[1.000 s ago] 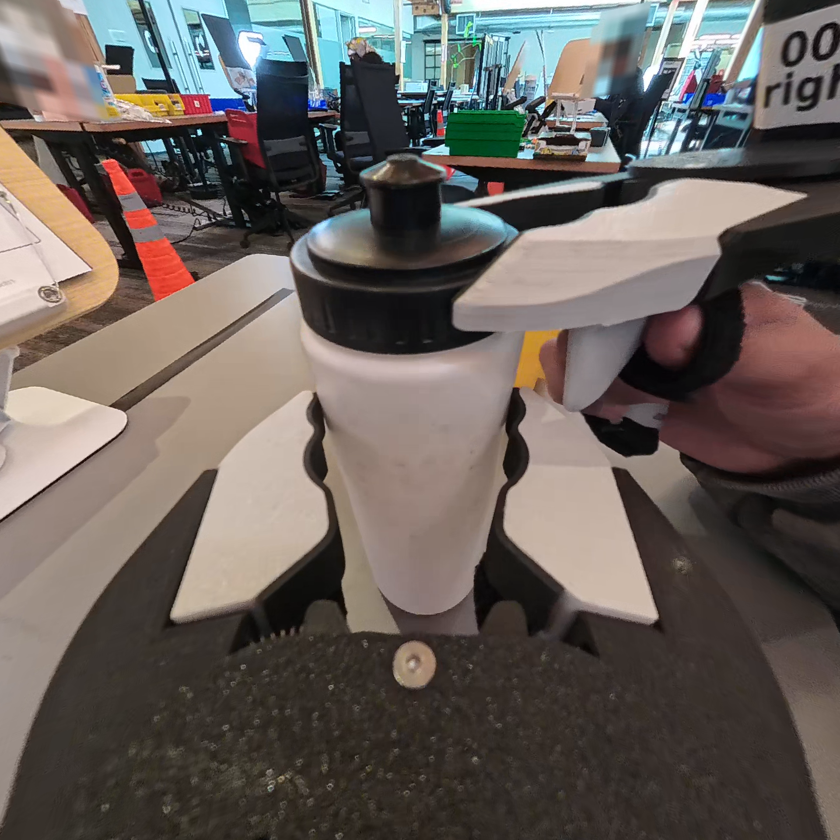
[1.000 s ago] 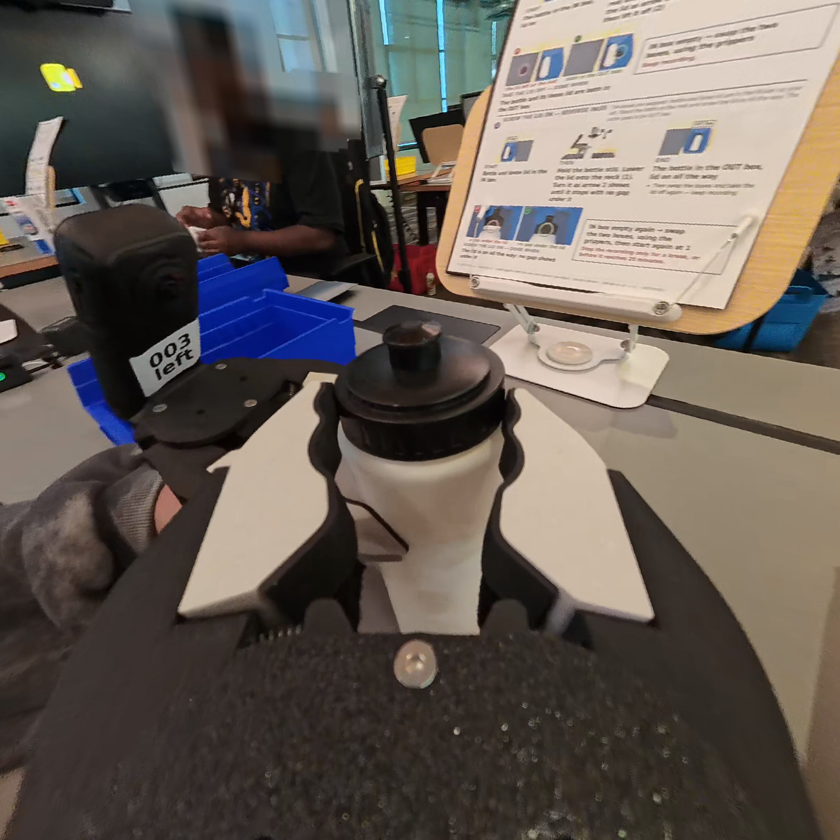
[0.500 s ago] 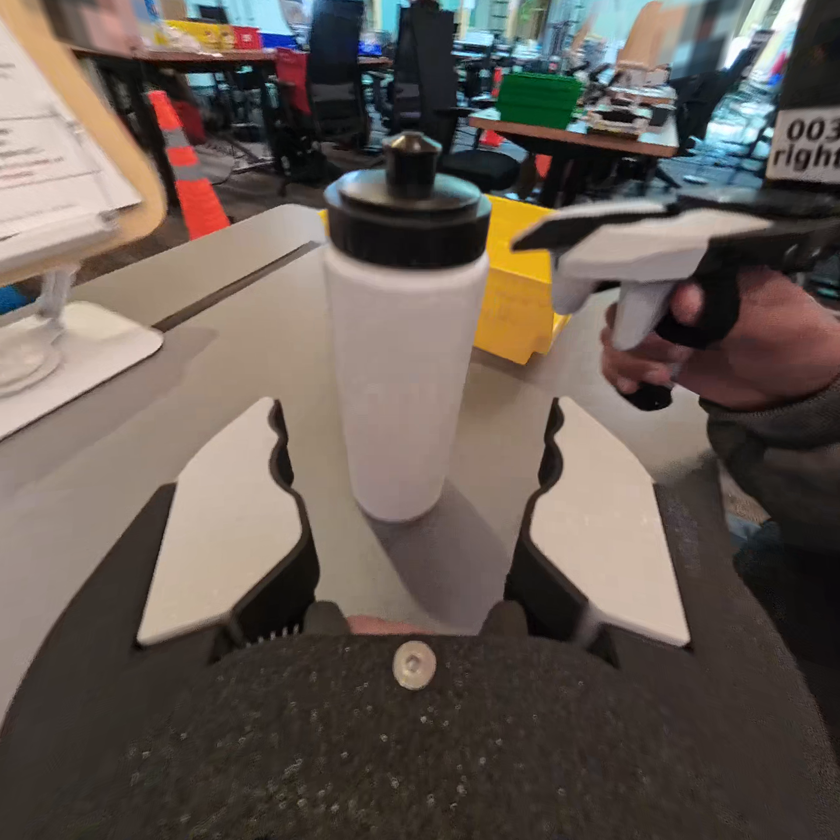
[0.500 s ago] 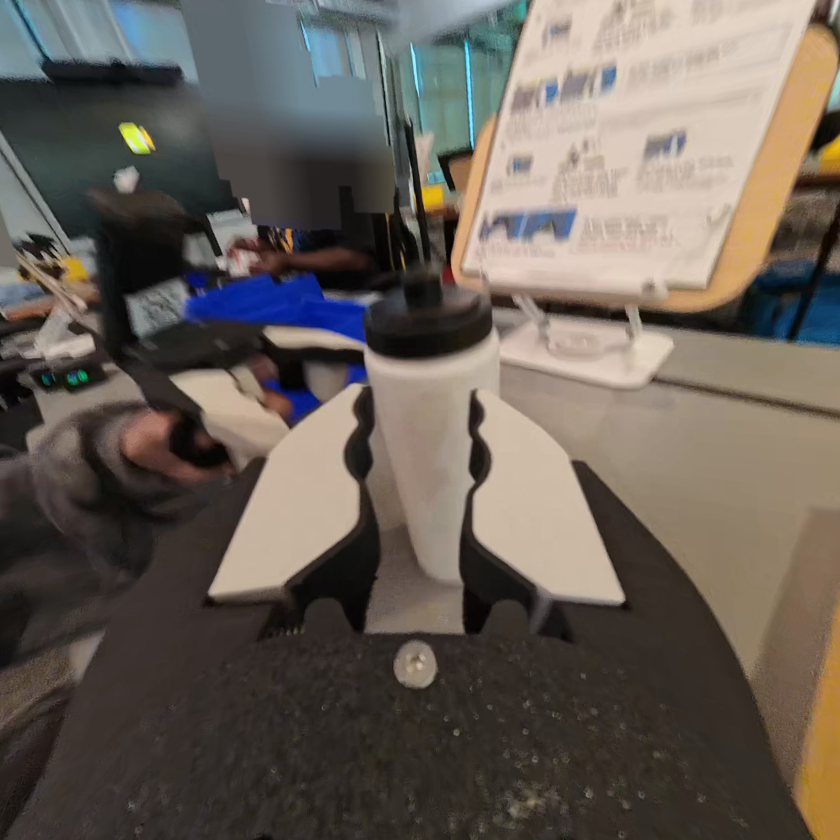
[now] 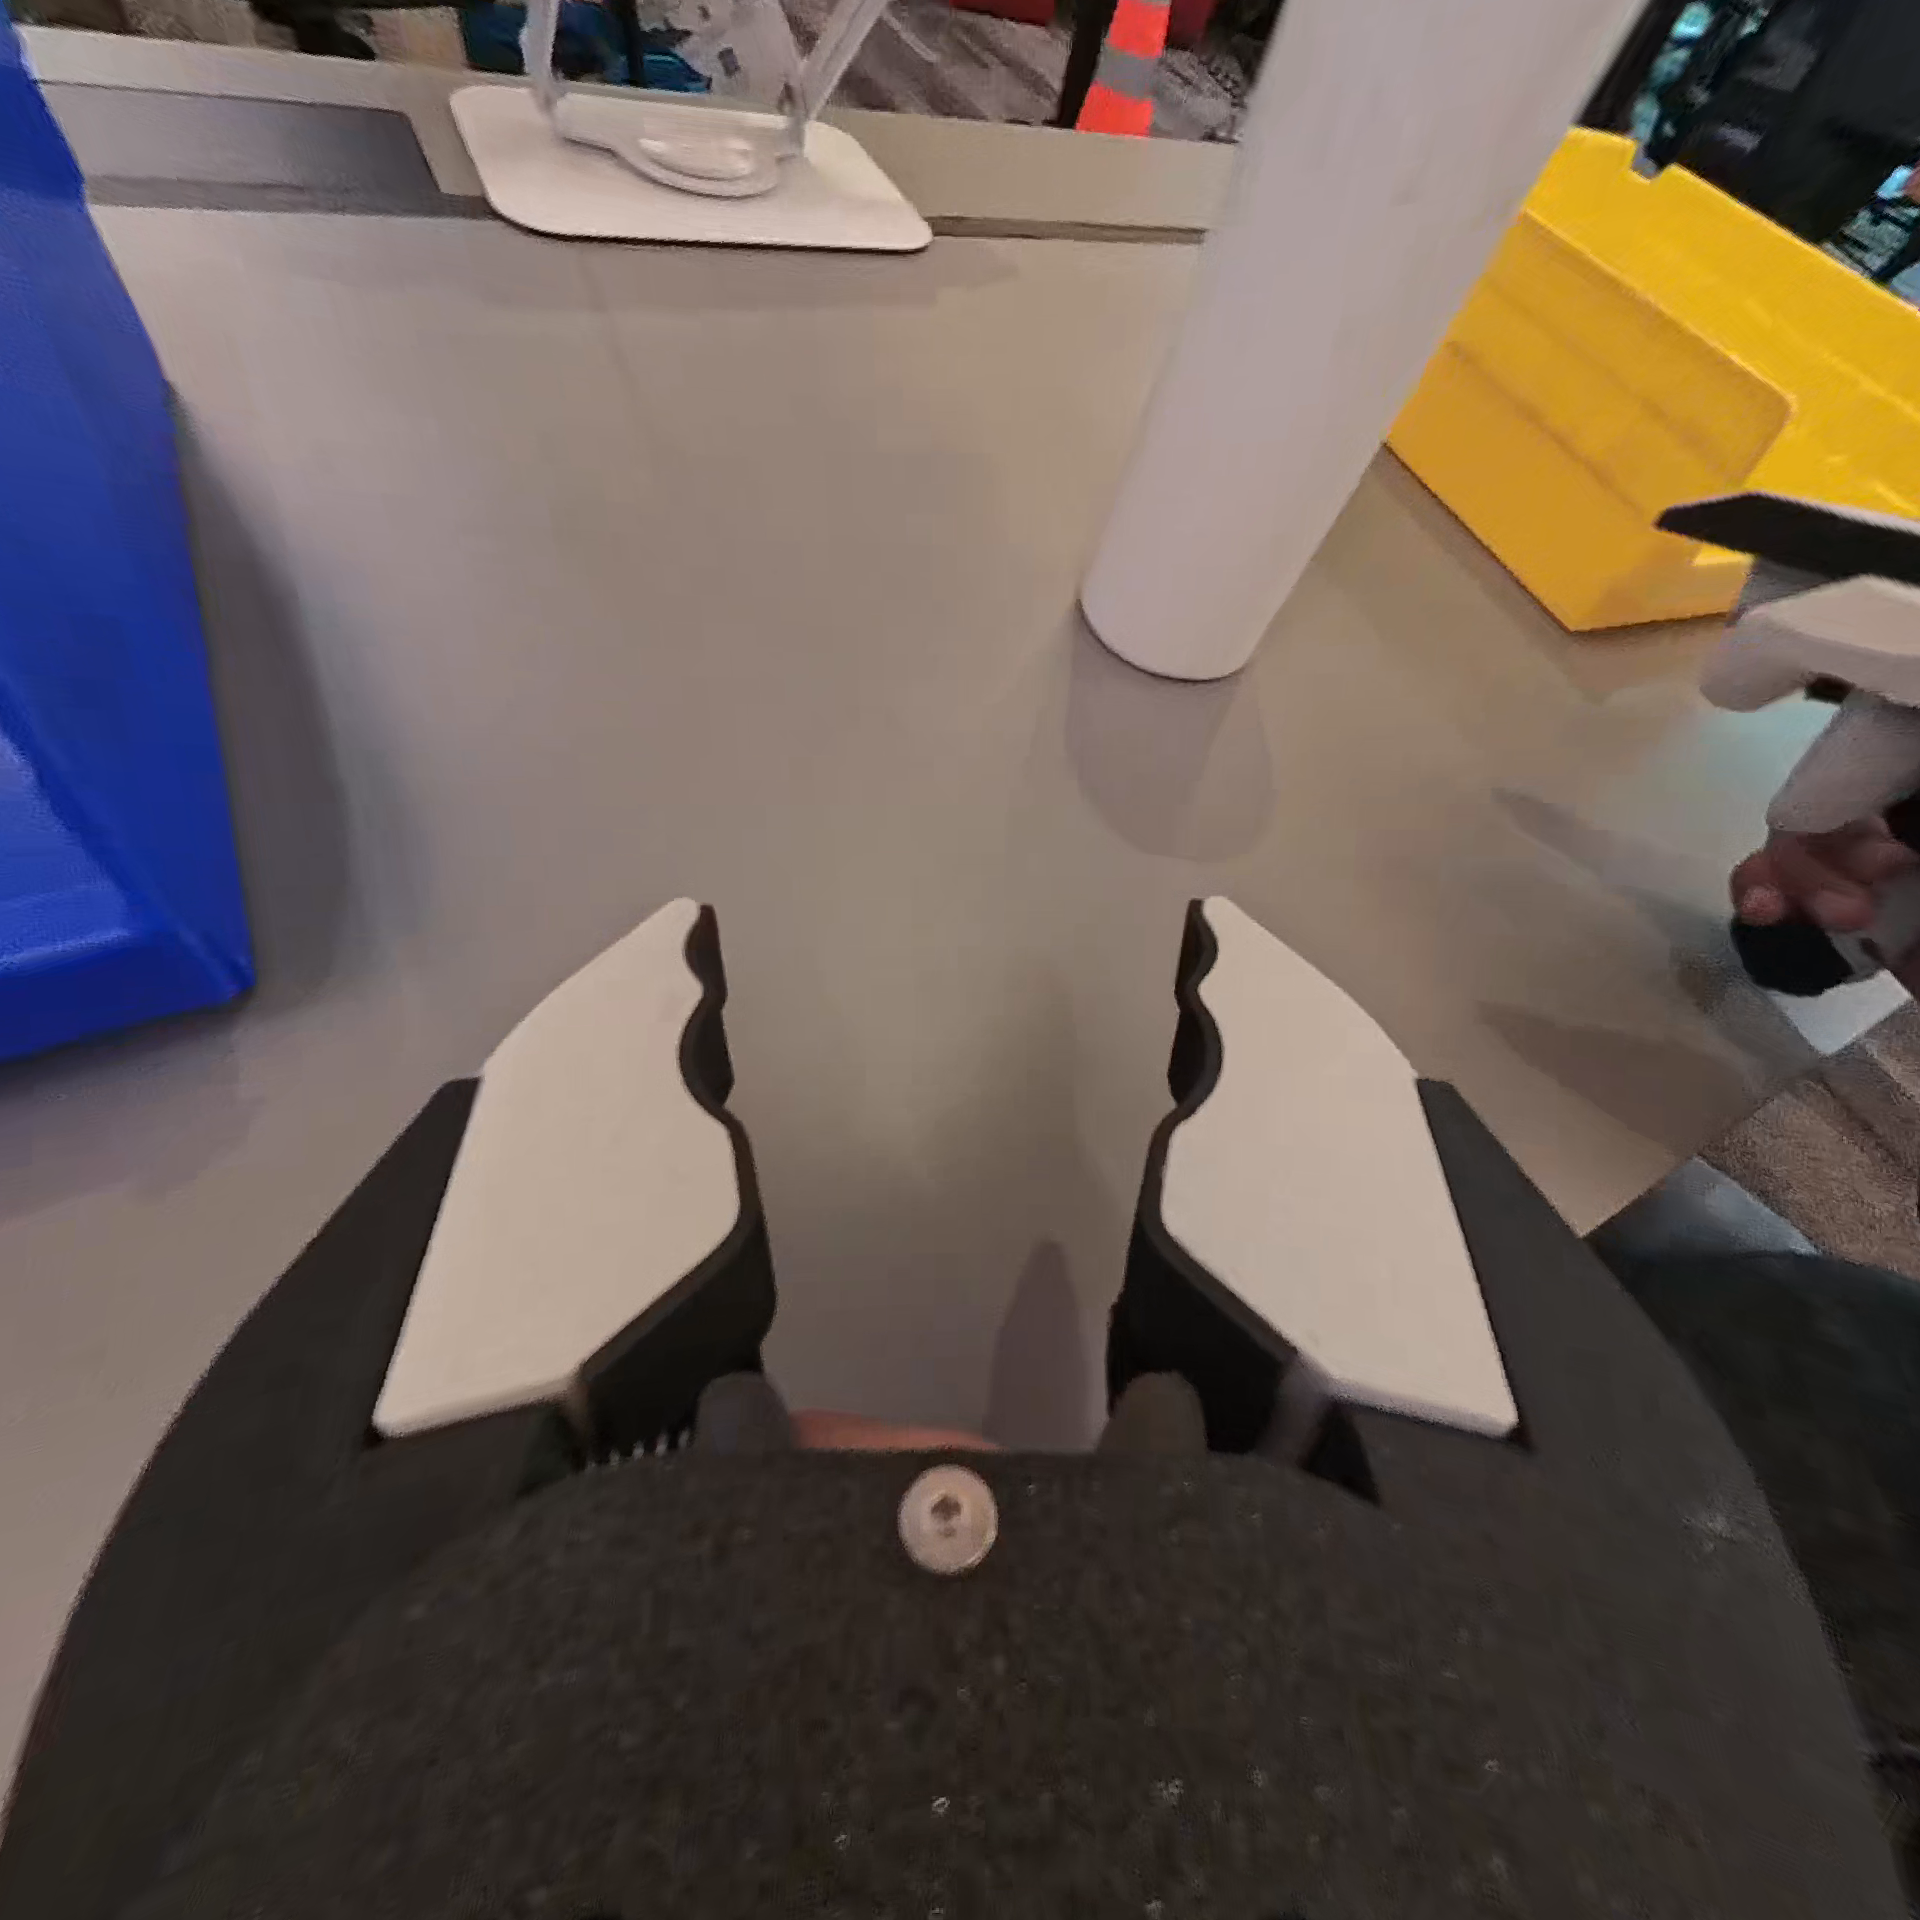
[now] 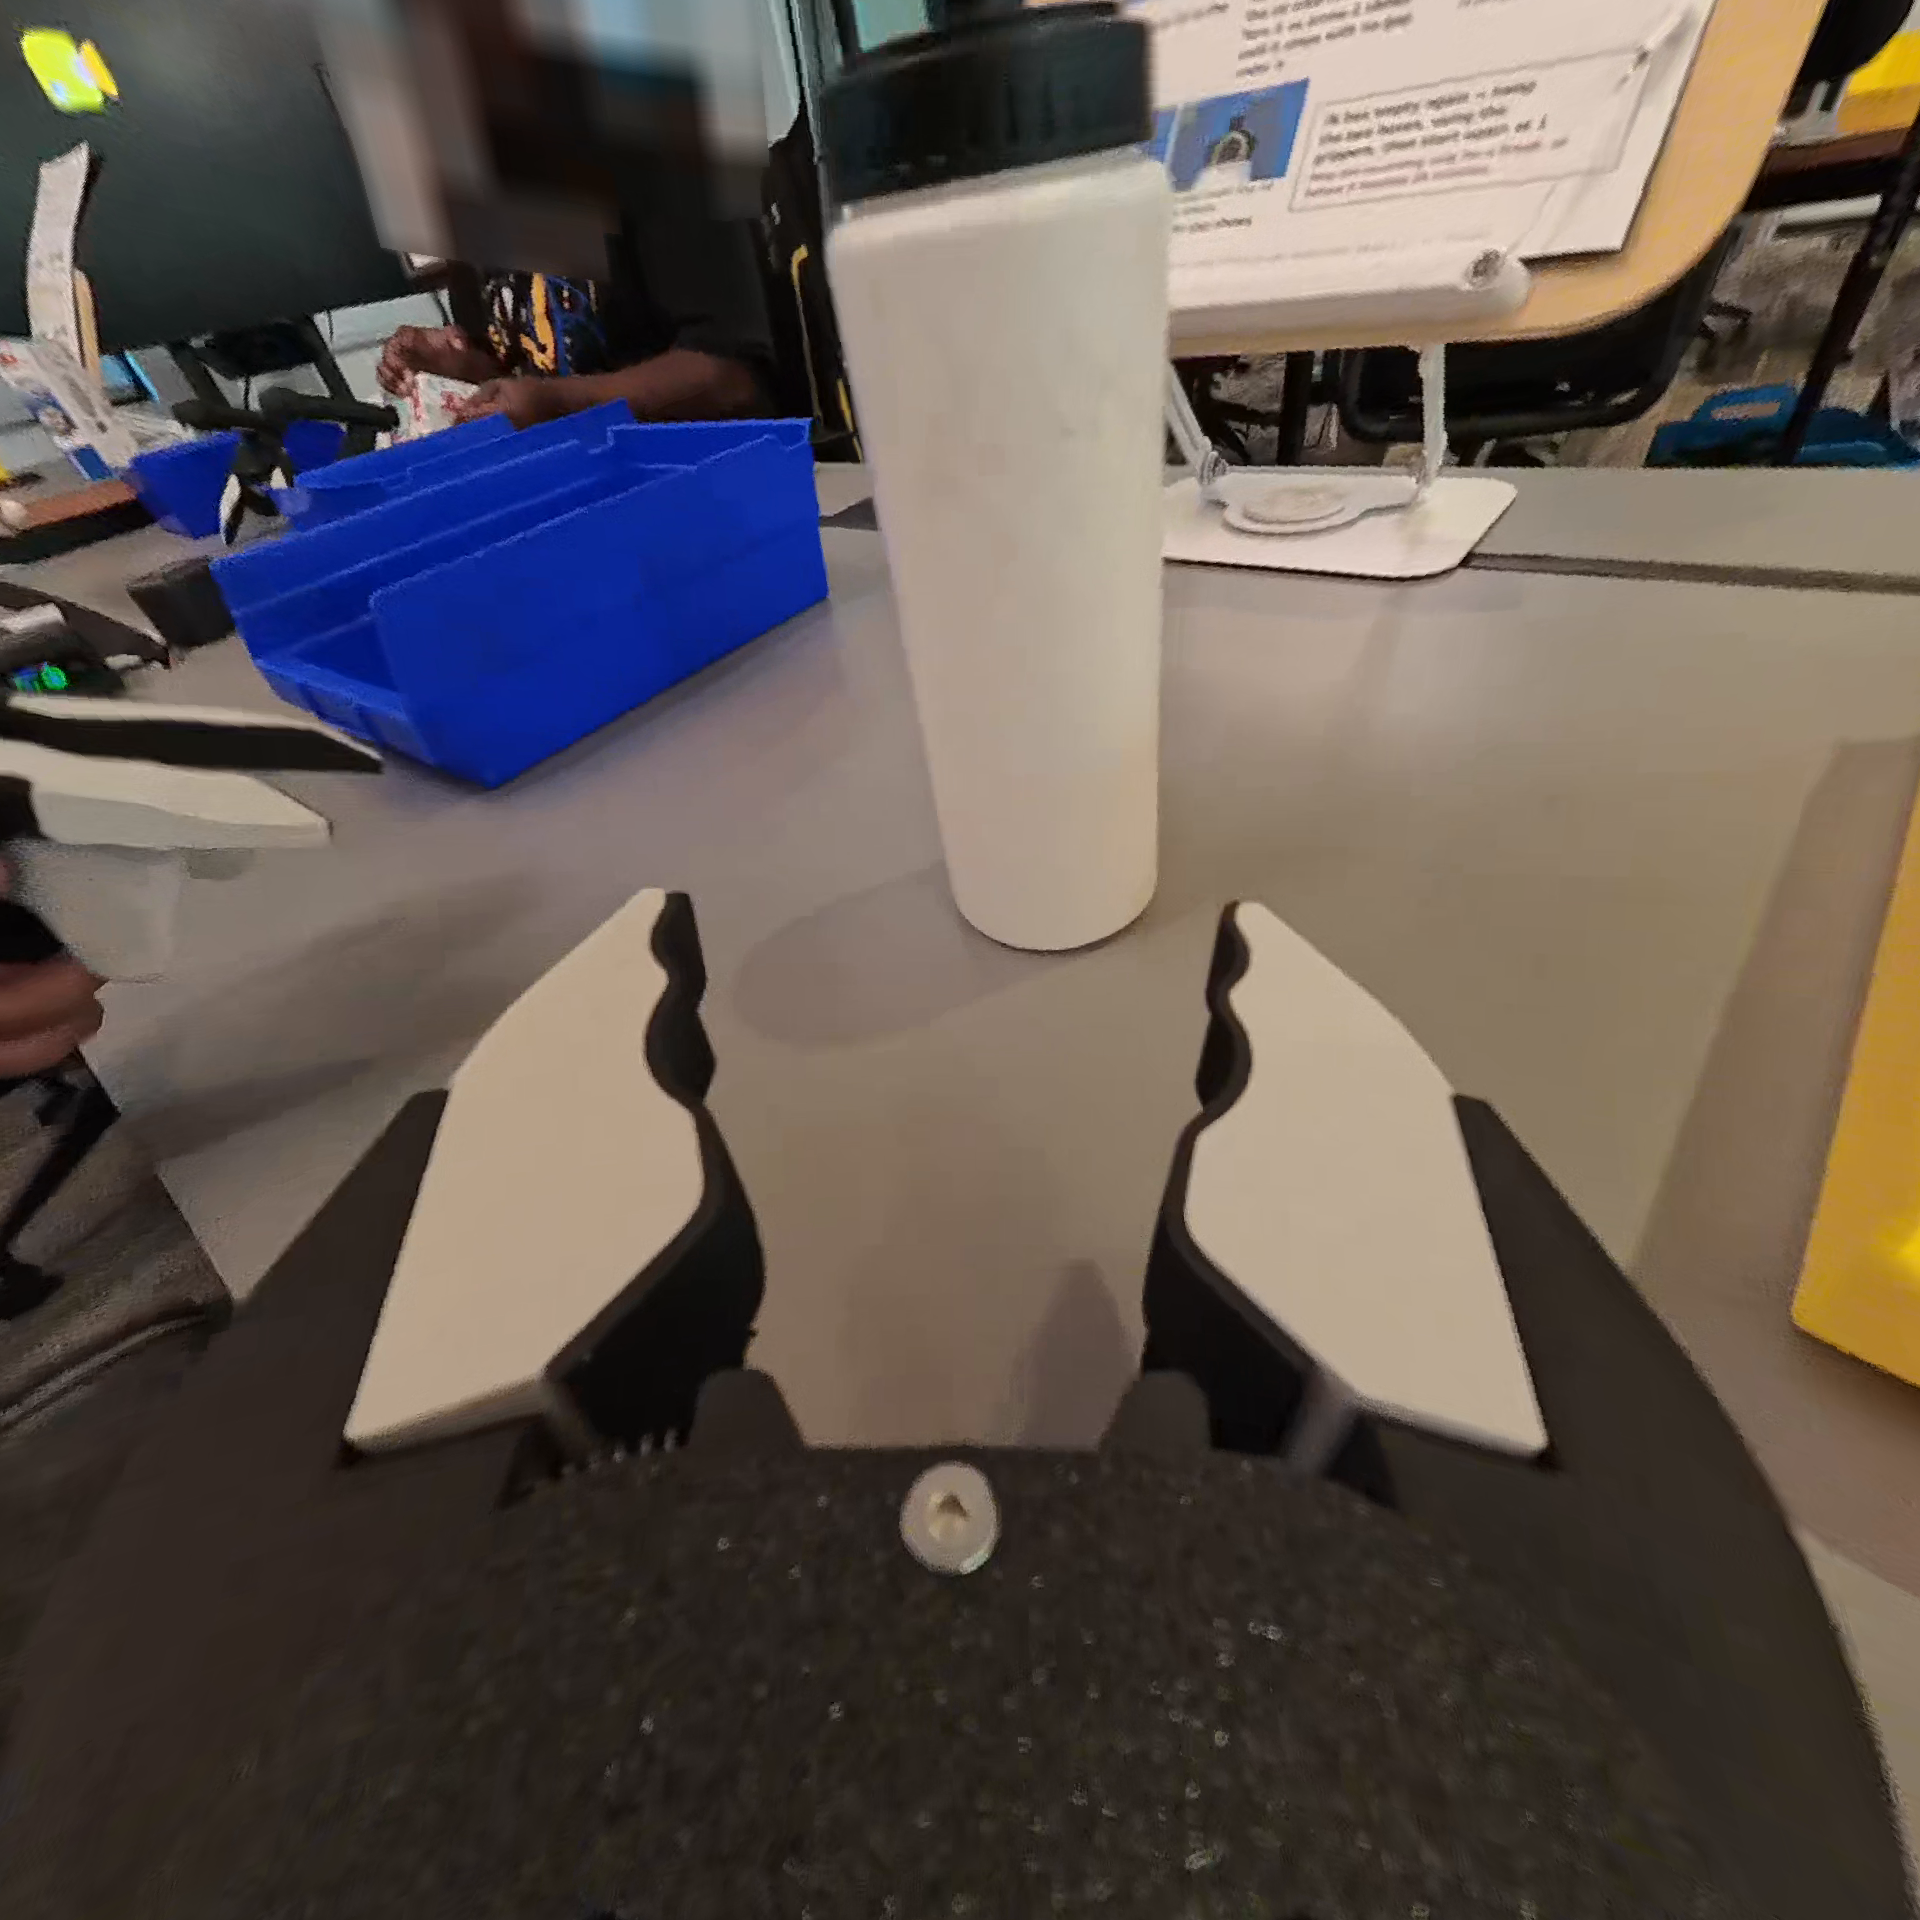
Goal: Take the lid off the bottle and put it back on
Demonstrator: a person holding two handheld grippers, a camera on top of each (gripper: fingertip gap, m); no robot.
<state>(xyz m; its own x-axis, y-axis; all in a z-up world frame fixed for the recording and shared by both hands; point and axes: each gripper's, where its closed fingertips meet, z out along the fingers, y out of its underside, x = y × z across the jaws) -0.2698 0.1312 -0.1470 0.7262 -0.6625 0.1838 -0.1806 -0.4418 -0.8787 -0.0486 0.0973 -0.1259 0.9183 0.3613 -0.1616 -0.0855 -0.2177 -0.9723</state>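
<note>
A white bottle (image 6: 1029,540) stands upright on the grey table (image 6: 1455,790) with its black lid (image 6: 987,104) on top. In the left wrist view only the bottle's white body (image 5: 1278,343) shows, at the upper right; its lid is out of frame. My left gripper (image 5: 948,914) is open and empty, pulled back from the bottle and pointing down at the table. My right gripper (image 6: 951,909) is open and empty, just short of the bottle's base. Each gripper also shows at the edge of the other's view: the right one (image 5: 1829,613) and the left one (image 6: 177,769).
A blue bin (image 6: 540,603) sits on the table left of the bottle, also at the left in the left wrist view (image 5: 94,644). A yellow bin (image 5: 1621,384) is at the right (image 6: 1870,1174). An instruction board on a white stand (image 6: 1340,520) stands behind. A person sits beyond the table.
Both grippers let go of the bottle, opened and drew back. The left gripper swung left and tilted down. The bottle stays upright with its lid on.
</note>
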